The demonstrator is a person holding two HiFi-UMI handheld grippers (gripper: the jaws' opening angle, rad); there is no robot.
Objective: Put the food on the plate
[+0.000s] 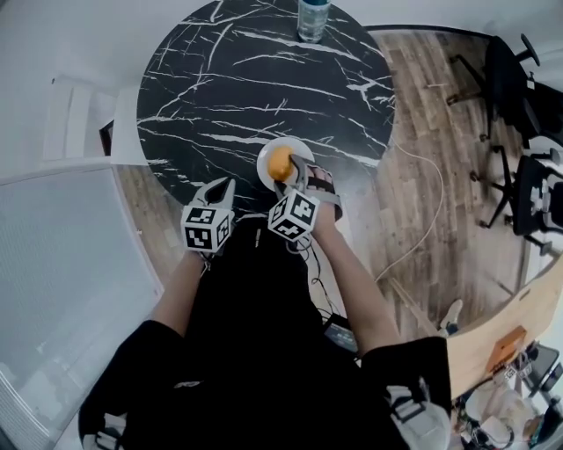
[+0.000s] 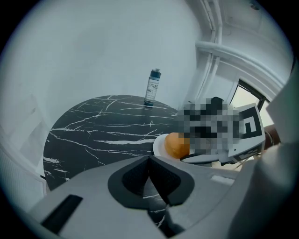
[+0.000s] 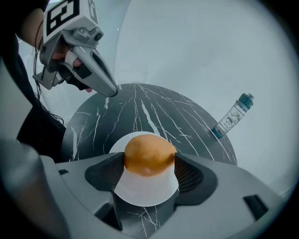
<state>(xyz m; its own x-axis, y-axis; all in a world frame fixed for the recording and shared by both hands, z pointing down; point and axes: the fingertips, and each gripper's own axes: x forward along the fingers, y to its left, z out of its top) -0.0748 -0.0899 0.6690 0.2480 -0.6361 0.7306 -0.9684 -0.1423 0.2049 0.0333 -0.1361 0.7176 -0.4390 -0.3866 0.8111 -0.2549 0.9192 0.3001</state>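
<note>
A round golden bun [image 1: 280, 163] sits on a small white plate [image 1: 262, 172] near the front edge of the black marble table [image 1: 264, 70]. My right gripper [image 1: 291, 179] reaches over the plate. In the right gripper view the bun [image 3: 148, 155] lies between the wide-spread fingers of the right gripper [image 3: 149, 171], over the plate [image 3: 147, 192], with its sides right at the pads. My left gripper [image 1: 220, 190] hovers left of the plate, shut and empty. In its own view the left gripper [image 2: 150, 161] points past the bun [image 2: 176, 145].
A clear water bottle [image 1: 312, 18] stands at the table's far edge, also seen as the bottle [image 3: 232, 116] in the right gripper view. Wooden floor lies to the right, with black chairs [image 1: 510, 79] beyond it. A white wall unit [image 1: 79, 123] stands at the left.
</note>
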